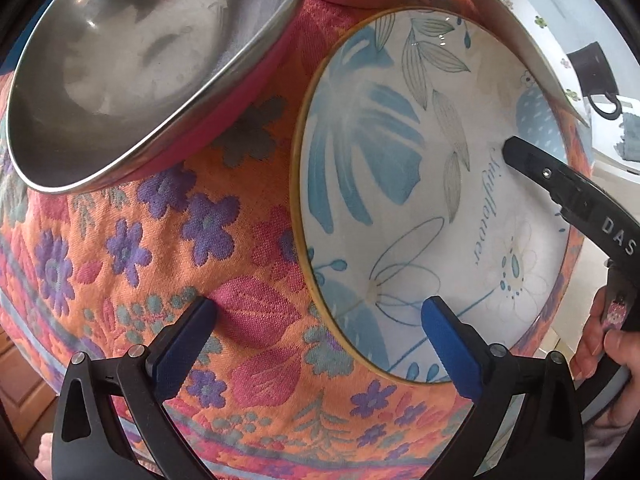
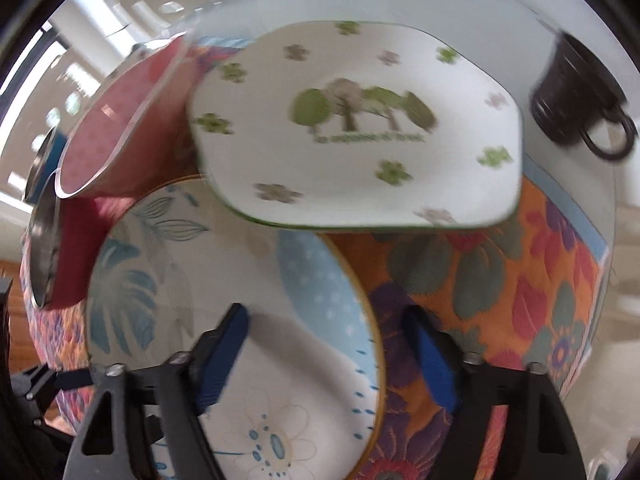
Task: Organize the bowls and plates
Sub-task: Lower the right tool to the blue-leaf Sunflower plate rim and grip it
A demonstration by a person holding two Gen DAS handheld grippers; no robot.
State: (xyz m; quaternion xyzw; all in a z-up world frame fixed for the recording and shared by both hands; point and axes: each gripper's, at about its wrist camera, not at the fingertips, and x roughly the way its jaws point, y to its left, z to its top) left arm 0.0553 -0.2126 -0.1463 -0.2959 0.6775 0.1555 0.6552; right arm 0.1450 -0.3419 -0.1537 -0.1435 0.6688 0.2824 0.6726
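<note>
Left gripper (image 1: 320, 312) has its jaws spread wide and gripping nothing: one pad over the orange floral cloth (image 1: 132, 248) on the worktop, the other over the near rim of the round white plate with blue leaf print (image 1: 400, 184); the stainless steel bowl (image 1: 132, 60) sits up and left of them. Right gripper (image 2: 326, 322) has its jaws parted, straddling that blue-leaf plate's right rim without pinching it. Beyond the right jaws, a white squarish plate with green tree print (image 2: 360, 128) overlaps the blue-leaf plate's far edge, pink bowl (image 2: 116, 128) upper left, dark mug (image 2: 576, 100) upper right.
</note>
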